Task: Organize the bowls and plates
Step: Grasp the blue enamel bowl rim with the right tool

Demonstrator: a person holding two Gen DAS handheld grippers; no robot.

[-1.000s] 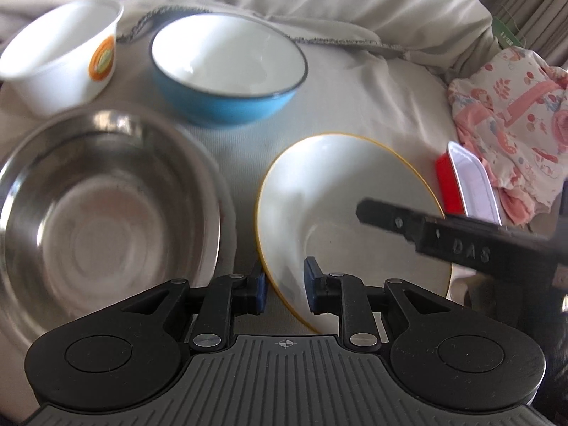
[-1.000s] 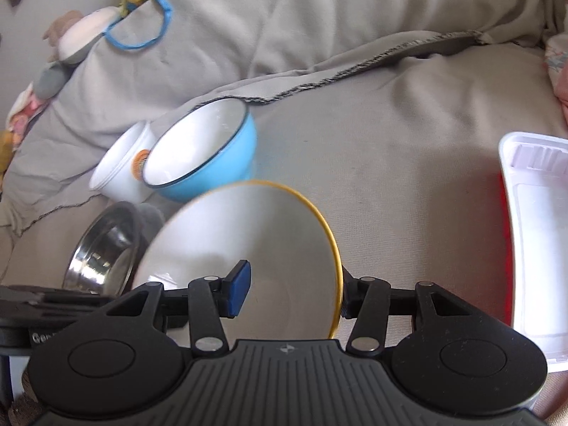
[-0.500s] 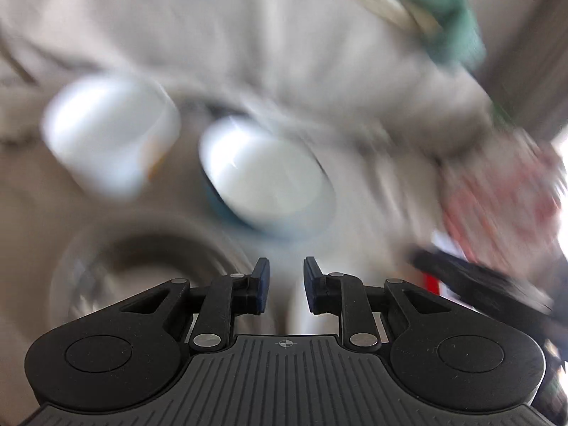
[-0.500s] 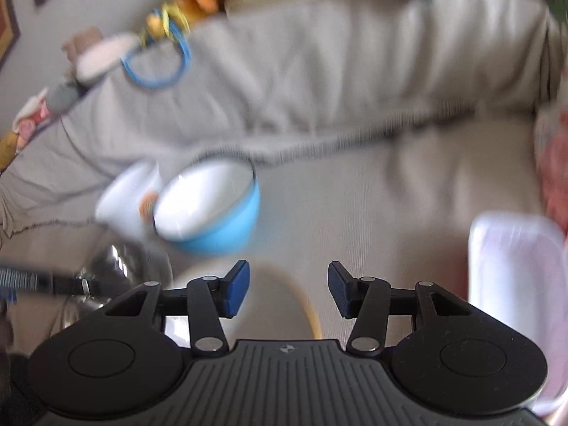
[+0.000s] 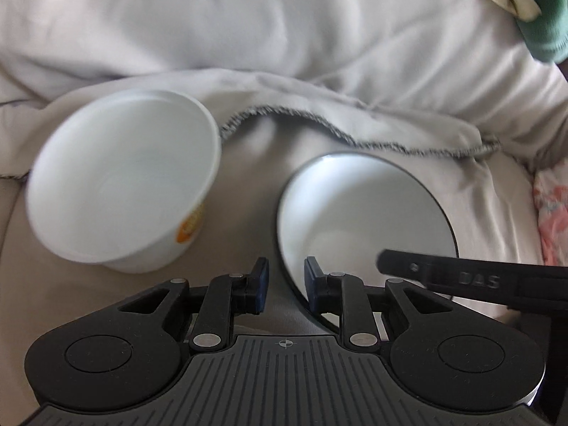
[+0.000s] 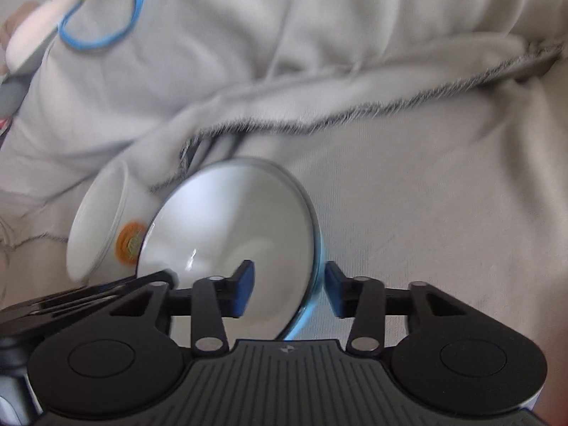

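Your right gripper (image 6: 287, 287), having left the yellow-rimmed plate, now straddles the blue bowl's (image 6: 234, 234) rim, jaws open; your left gripper (image 5: 284, 280) hovers open, empty.

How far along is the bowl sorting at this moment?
Done: nothing visibly nested; the blue bowl and white plastic bowl sit apart on the grey cloth. In hand: the right gripper, open, straddles the blue bowl's rim, ungripped. Remaining: grasping it and stacking the bowls.

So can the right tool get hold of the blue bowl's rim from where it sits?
Probably yes: the right tool is open and its fingers already straddle the blue bowl rim, nothing between them. The white cup sits off to the left, clear.
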